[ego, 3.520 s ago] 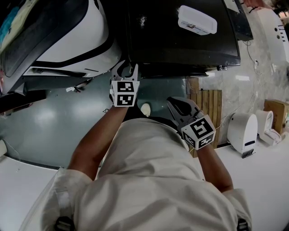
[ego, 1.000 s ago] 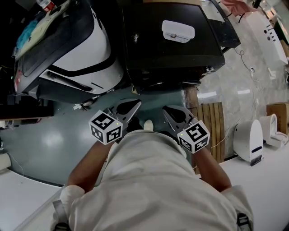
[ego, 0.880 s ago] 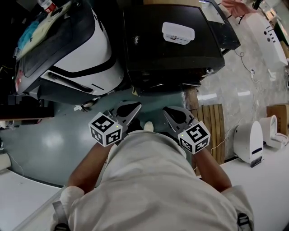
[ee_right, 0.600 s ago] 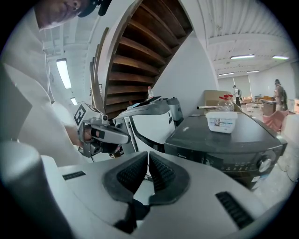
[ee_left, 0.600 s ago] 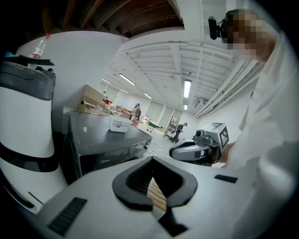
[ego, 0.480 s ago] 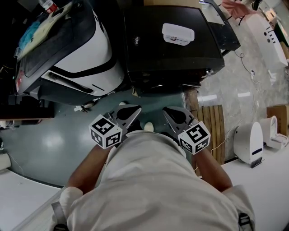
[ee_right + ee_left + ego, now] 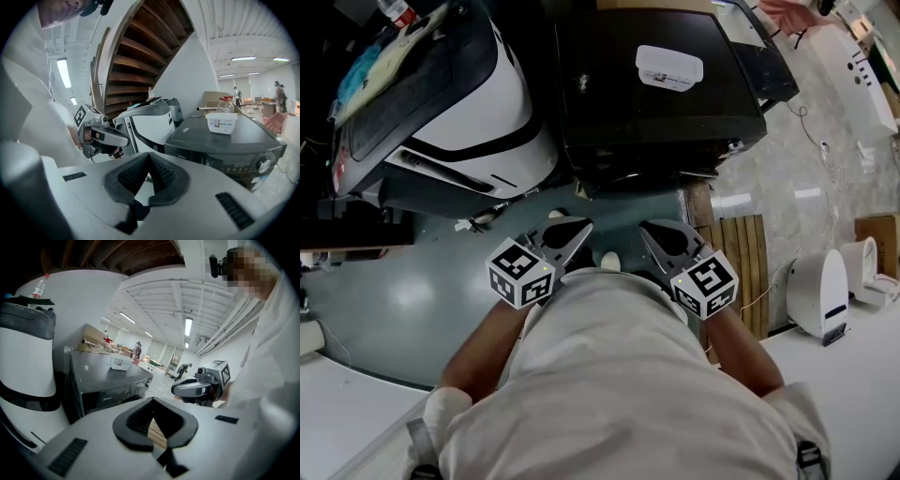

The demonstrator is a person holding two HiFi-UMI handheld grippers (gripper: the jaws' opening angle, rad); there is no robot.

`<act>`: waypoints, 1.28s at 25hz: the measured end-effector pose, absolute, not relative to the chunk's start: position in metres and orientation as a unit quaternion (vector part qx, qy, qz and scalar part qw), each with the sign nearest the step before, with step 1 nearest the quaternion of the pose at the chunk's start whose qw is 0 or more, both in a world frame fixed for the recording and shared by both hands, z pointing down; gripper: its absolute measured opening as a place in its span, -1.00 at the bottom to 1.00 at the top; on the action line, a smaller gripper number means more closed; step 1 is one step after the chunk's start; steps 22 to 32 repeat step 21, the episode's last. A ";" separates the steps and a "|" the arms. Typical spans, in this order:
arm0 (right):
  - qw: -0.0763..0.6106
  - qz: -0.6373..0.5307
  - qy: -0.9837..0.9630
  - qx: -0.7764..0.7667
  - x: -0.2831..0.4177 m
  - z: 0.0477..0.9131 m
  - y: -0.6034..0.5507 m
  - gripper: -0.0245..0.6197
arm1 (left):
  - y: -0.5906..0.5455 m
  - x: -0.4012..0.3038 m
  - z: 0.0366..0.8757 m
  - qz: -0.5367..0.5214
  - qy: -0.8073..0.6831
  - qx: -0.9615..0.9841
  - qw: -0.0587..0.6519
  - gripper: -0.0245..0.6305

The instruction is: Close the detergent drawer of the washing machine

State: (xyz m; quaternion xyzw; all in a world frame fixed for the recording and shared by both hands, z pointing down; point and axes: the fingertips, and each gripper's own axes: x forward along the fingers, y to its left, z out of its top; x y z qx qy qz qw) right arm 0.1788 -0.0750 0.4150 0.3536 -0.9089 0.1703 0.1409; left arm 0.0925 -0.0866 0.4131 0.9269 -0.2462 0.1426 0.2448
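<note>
Detergent drawer [image 7: 105,393] sits flush in the dark front panel of the washing machine [image 7: 619,103], lettered "Midea"; white box [image 7: 668,67] stands on the lid, its label too small to read; left tool [image 7: 581,228] and right tool [image 7: 649,230] both pressed together, empty, held clear of the machine.

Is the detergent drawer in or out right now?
In, it seems: the washing machine front looks flush in the right gripper view, nothing protruding.
</note>
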 end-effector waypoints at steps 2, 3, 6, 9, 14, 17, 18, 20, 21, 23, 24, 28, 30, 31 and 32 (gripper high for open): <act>0.141 0.169 -0.910 0.352 0.177 0.415 -0.075 -0.91 | -0.087 0.090 0.413 0.144 -0.249 0.926 0.246 -0.93; 0.141 0.168 -0.910 0.351 0.176 0.415 -0.076 -0.91 | -0.087 0.089 0.413 0.143 -0.251 0.925 0.246 -0.93; 0.142 0.167 -0.912 0.347 0.173 0.415 -0.077 -0.91 | -0.089 0.085 0.414 0.140 -0.257 0.923 0.249 -0.93; 0.144 0.169 -0.912 0.343 0.170 0.417 -0.077 -0.91 | -0.088 0.081 0.416 0.139 -0.260 0.921 0.255 -0.94; 0.146 0.169 -0.915 0.336 0.166 0.423 -0.075 -0.91 | -0.087 0.079 0.421 0.140 -0.262 0.919 0.260 -0.93; 0.144 0.170 -0.915 0.336 0.166 0.424 -0.077 -0.91 | -0.088 0.079 0.423 0.142 -0.263 0.917 0.263 -0.94; 0.143 0.170 -0.915 0.337 0.166 0.423 -0.079 -0.91 | -0.090 0.078 0.424 0.142 -0.264 0.917 0.263 -0.94; 0.141 0.166 -0.917 0.336 0.165 0.423 -0.083 -0.91 | -0.094 0.078 0.425 0.142 -0.266 0.917 0.262 -0.93; 0.140 0.163 -0.917 0.335 0.165 0.423 -0.086 -0.91 | -0.096 0.077 0.425 0.142 -0.267 0.917 0.261 -0.93; 0.140 0.163 -0.917 0.335 0.165 0.423 -0.086 -0.91 | -0.096 0.077 0.425 0.142 -0.267 0.917 0.261 -0.93; 0.140 0.163 -0.917 0.335 0.165 0.423 -0.086 -0.91 | -0.096 0.077 0.425 0.142 -0.267 0.917 0.261 -0.93; 0.140 0.163 -0.917 0.335 0.165 0.423 -0.086 -0.91 | -0.096 0.077 0.425 0.142 -0.267 0.917 0.261 -0.93; 0.140 0.163 -0.917 0.335 0.165 0.423 -0.086 -0.91 | -0.096 0.077 0.425 0.142 -0.267 0.917 0.261 -0.93; 0.140 0.163 -0.917 0.335 0.165 0.423 -0.086 -0.91 | -0.096 0.077 0.425 0.142 -0.267 0.917 0.261 -0.93; 0.140 0.163 -0.917 0.335 0.165 0.423 -0.086 -0.91 | -0.096 0.077 0.425 0.142 -0.267 0.917 0.261 -0.93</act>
